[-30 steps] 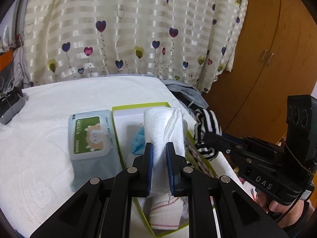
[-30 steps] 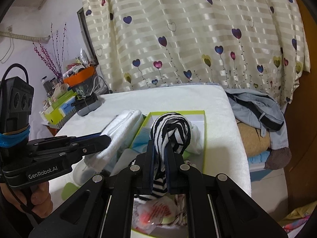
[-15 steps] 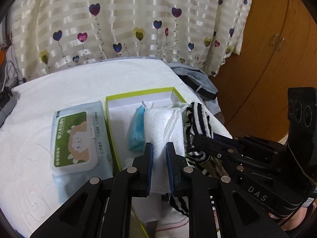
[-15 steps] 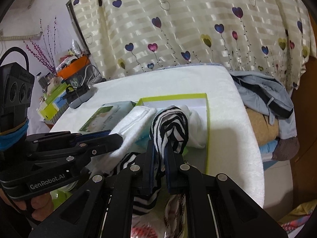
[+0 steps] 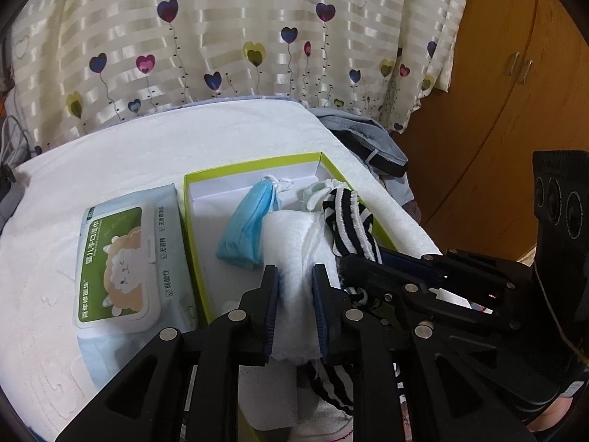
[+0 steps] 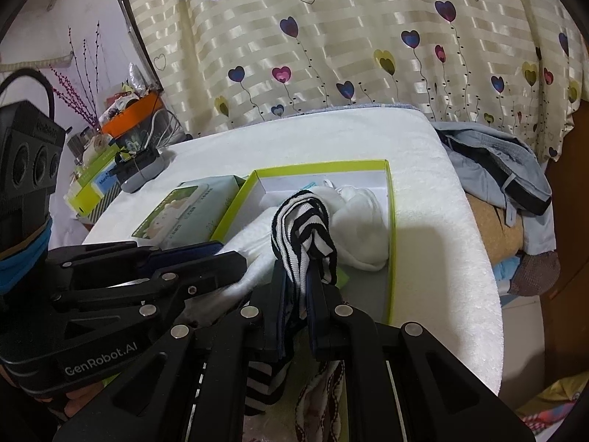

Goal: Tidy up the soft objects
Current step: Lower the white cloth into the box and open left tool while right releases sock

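Left wrist view: left gripper (image 5: 294,296) has lowered the white towel (image 5: 294,243) into the green-rimmed box (image 5: 191,228); jaws just easing apart, pads touching cloth. Wipes pack (image 5: 117,265) crowds the box's left wall.

Right wrist view: right gripper (image 6: 297,305) likewise loosening on the striped sock (image 6: 305,228), lowered over the box; far end of the box is free.

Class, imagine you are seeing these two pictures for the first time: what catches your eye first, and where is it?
First, the rolled white towel between the fingers of the left hand-held gripper, lying over the green-rimmed white cardboard box. Beside it, the black-and-white striped knit sock hangs in the right hand-held gripper; both grippers' jaws have just been opening. Behind hangs the cream heart-print curtain.
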Demonstrator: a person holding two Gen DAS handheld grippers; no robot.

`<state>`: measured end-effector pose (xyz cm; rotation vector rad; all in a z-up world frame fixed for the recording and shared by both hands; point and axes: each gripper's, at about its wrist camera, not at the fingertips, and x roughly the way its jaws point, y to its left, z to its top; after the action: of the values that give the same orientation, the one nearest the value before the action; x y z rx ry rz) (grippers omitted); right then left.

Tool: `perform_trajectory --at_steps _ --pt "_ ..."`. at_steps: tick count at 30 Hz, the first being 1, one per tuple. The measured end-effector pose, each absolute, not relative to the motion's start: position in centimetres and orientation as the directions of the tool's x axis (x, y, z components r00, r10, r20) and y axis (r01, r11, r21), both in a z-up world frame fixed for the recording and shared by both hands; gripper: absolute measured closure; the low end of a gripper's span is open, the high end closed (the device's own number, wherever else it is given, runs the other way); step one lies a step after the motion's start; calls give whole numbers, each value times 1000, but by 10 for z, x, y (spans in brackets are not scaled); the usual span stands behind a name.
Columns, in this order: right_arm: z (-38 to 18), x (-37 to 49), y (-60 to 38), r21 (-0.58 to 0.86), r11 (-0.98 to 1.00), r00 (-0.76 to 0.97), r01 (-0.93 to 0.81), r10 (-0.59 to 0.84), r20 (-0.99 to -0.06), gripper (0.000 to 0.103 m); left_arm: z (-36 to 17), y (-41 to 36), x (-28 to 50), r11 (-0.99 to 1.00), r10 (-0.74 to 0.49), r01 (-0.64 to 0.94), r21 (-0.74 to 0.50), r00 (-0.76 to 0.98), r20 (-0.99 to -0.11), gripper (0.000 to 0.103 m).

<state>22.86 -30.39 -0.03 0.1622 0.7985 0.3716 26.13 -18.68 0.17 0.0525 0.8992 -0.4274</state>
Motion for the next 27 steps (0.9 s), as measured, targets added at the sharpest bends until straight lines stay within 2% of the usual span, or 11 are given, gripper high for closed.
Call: perform_trajectory --at_steps 4,9,27 --pt "1 227 -306 264 930 646 -257 368 -668 85 3 -186 260 914 -349 376 -150 543 -764 81" --pt "8 222 -309 252 933 661 -258 360 -658 80 9 -184 254 908 -375 382 -175 549 -747 80" --pt "31 192 -308 220 942 696 -254 336 -634 78 32 -176 222 900 -398 397 -178 587 -705 78"
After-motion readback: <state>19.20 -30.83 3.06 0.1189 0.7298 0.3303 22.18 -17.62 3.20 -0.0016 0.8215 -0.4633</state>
